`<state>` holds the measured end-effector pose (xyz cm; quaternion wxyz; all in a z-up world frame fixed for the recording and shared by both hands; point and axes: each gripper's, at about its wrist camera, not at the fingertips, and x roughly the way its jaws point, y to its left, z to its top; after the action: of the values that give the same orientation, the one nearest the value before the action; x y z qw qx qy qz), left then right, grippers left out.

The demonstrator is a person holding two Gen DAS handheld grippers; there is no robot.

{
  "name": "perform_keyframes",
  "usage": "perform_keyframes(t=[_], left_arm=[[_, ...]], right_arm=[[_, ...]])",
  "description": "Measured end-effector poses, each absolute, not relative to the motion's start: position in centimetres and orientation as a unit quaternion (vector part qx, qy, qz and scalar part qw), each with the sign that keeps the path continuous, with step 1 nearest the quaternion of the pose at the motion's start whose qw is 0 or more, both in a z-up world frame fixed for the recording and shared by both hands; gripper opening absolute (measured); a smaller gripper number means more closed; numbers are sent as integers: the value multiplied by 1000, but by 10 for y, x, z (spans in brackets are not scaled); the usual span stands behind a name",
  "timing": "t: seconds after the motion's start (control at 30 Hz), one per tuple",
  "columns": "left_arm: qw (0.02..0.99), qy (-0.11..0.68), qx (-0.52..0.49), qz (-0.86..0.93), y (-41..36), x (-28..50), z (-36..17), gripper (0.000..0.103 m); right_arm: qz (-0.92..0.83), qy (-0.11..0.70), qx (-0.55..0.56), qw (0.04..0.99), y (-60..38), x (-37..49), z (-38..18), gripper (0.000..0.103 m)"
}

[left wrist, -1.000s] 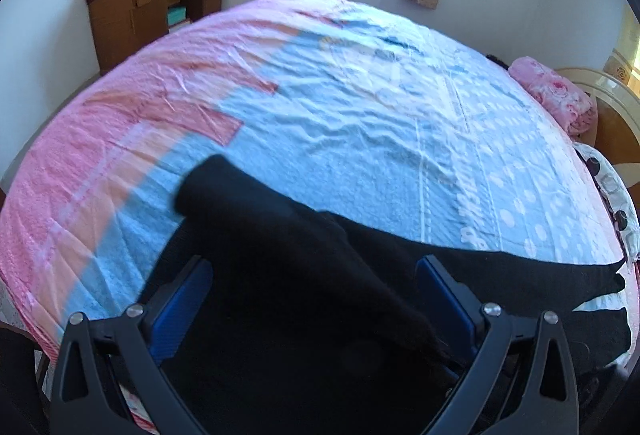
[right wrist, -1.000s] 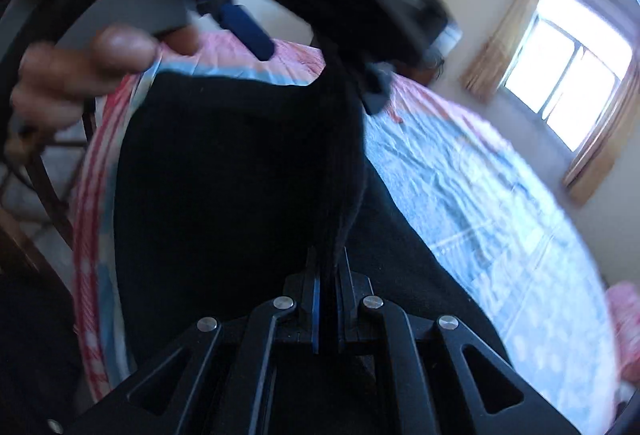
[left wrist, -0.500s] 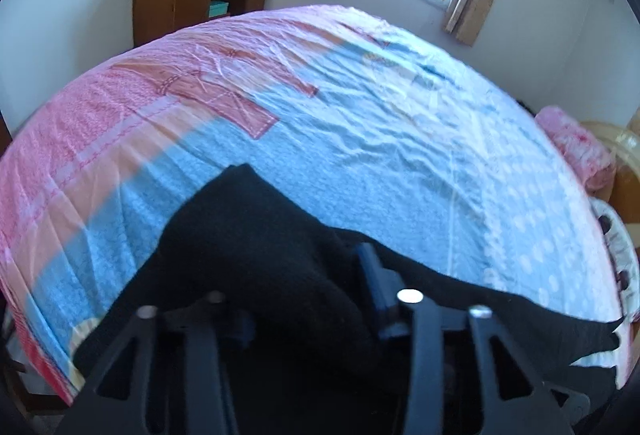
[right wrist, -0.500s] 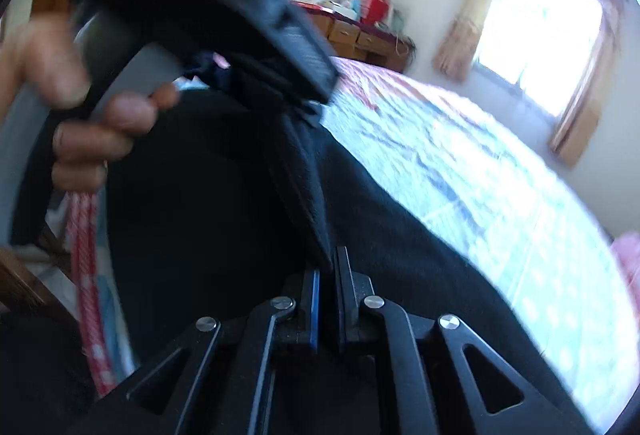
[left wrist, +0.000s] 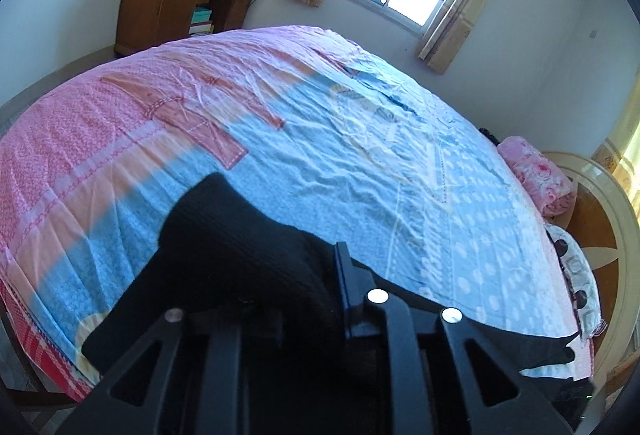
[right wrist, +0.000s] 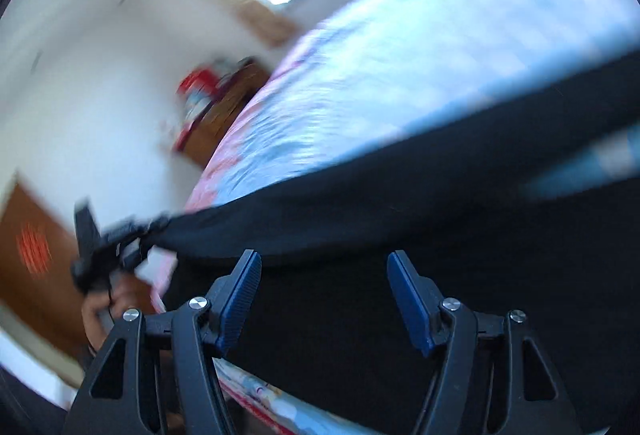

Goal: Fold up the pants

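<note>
Bedspread (left wrist: 360, 163) beyond pants (left wrist: 224, 235) seemingly open, pillow (left wrist: 540, 175) at edge

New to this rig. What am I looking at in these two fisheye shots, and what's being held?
No robot arm: a person holds a two-finger gripper in each hand, each with a camera looking along its fingers. The left view shows the left gripper, jaws shut on a bunched fold of the black pants, which lie on a pink-and-blue bedsheet. The right view is motion-blurred: the right gripper has just been opening, jaws apart over the pants with nothing pinched. At its left edge, the person's hand holds the left gripper.
</note>
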<state>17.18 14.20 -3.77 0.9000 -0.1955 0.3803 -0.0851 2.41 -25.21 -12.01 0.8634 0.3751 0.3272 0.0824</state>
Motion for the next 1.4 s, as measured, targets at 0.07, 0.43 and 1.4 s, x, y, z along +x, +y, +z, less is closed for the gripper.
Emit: perform_keyframes(t=[0.07, 0.43, 1.4], left_arm=[[901, 378, -195, -88, 143, 168, -32, 19], [899, 376, -207, -88, 154, 158, -26, 17], [897, 389, -190, -91, 180, 139, -27, 16]], right_arm=[[94, 324, 435, 835, -264, 23, -141, 67], [125, 301, 502, 801, -262, 87, -158, 54], [128, 260, 380, 879, -275, 37, -81, 4]])
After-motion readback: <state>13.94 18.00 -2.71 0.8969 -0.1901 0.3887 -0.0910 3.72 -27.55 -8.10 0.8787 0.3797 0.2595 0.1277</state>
